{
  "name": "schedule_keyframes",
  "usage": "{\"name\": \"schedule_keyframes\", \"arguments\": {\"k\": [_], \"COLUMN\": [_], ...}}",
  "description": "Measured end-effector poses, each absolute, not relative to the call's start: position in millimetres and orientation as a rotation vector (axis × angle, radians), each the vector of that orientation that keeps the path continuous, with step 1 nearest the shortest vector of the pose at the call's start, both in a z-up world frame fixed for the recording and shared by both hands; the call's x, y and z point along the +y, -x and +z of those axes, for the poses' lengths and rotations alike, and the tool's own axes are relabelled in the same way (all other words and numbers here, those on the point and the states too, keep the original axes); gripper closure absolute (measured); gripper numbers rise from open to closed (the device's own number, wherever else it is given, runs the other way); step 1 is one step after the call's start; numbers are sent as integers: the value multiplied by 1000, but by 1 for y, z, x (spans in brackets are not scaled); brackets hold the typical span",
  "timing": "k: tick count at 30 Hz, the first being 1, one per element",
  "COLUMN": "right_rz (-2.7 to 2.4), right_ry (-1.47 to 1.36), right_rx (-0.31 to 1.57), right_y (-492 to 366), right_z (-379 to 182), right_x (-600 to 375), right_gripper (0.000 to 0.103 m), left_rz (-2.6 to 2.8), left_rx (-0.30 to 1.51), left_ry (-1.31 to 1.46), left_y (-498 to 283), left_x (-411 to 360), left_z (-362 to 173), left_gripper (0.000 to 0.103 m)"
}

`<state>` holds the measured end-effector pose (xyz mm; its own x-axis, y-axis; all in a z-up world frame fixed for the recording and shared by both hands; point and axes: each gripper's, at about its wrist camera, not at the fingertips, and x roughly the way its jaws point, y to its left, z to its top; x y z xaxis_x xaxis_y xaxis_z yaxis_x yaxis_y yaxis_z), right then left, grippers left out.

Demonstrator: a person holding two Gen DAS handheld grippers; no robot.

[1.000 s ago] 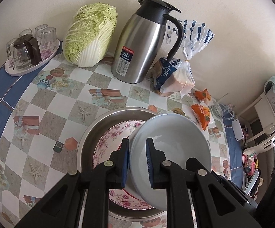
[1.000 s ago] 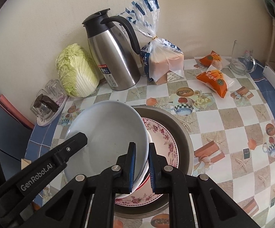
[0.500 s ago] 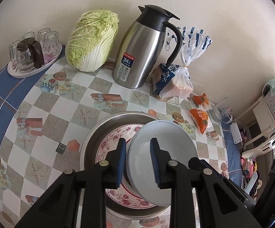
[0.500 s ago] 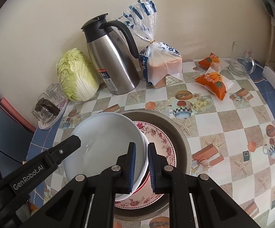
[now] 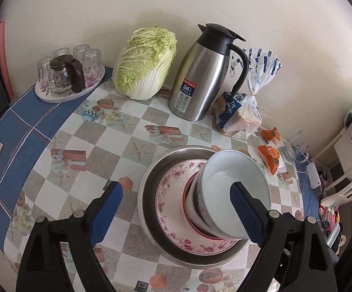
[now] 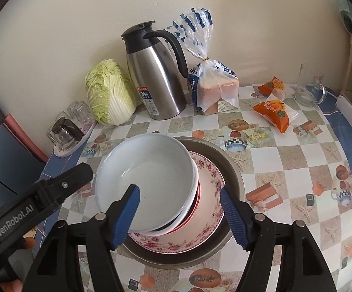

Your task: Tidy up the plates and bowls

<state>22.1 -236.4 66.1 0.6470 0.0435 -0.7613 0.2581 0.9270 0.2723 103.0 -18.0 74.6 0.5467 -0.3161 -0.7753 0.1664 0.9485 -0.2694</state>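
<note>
sitting on top of a short stack of bowls, the pale blue bowl (image 6: pixel 149 170) now rests free on the floral plate (image 6: pixel 207 209) inside the steel basin (image 6: pixel 234 177), near the middle of the table (image 5: pixel 102 146). half a second ago both claws were pinched narrow on its rim; now both stand wide and grip nothing, so the bowl looks to have been let go and this stacking step seems done.

the left gripper (image 5: pixel 176 209) straddles the stack from the near side, its right pad over the bowl's near rim, its left pad well out over the tablecloth. the right gripper (image 6: pixel 179 209) does likewise, left pad over the bowl's near edge, right pad over the plate. whether any pad touches the bowl cannot be told.

farther back stand the steel thermos (image 5: pixel 200 77), the cabbage (image 5: pixel 144 60) to its left and the bread bag (image 6: pixel 214 85) to its right.
</note>
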Motion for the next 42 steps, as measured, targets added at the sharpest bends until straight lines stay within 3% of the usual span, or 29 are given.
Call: {"name": "schedule_keyframes", "arguments": {"k": [5, 10, 23, 42], "right_rz": [-127, -149, -191, -221], "right_ry": [-329, -295, -258, -249], "right_rx": [863, 865, 946, 997], "right_y": [-11, -3, 8, 23], "right_z": [63, 59, 36, 19], "right_x": [-229, -225, -230, -235], "right_gripper": [16, 0, 0, 0], "left_rz": [-260, -256, -191, -157], "left_rx": [944, 979, 1033, 1065], "left_ry": [139, 125, -89, -186], "left_y": [-93, -87, -73, -61], "left_x": [-5, 4, -1, -6], "left_z": [68, 55, 33, 11], "left_gripper": [4, 4, 4, 4]}}
